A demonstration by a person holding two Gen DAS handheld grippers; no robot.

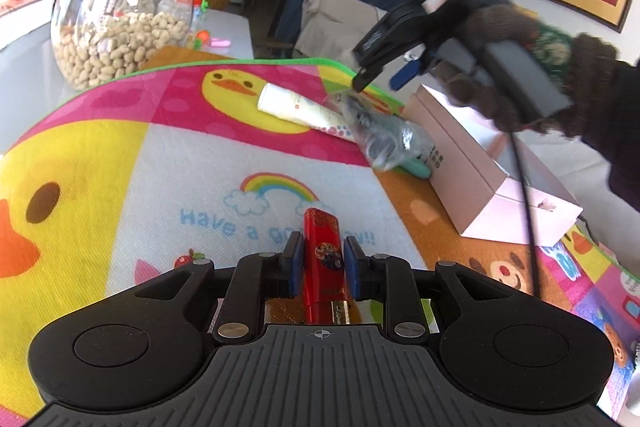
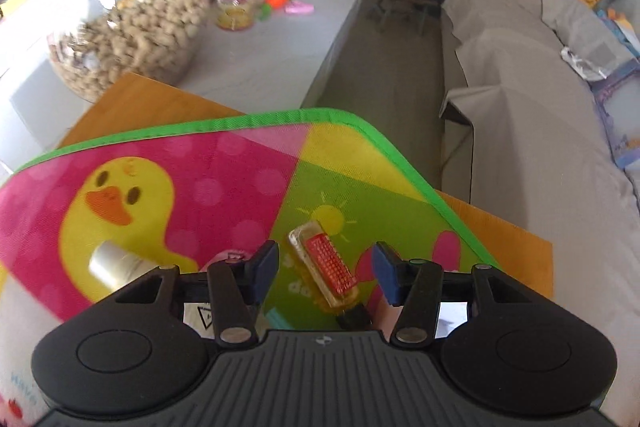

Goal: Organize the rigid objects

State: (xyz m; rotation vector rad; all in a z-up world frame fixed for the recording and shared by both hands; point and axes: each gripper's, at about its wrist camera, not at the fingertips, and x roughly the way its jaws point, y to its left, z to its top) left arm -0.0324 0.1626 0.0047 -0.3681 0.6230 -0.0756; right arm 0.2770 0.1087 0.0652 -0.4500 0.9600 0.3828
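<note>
Left gripper (image 1: 319,263) clamped the stiff, light red lighter (image 1: 322,255) mid-body at six o'clock (smooth casing, likely slippery), while the right gripper (image 2: 325,273) stood apart, empty, straddling a wrapped red brush (image 2: 325,265).

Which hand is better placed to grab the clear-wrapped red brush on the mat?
Right. The right gripper is open with the brush between its fingers; the left gripper is shut on a red case.

Bright daylight floods my views. My right gripper (image 1: 376,67) smears with motion blur above the mat (image 1: 168,163). Fisheye bends the mat's edges.
</note>
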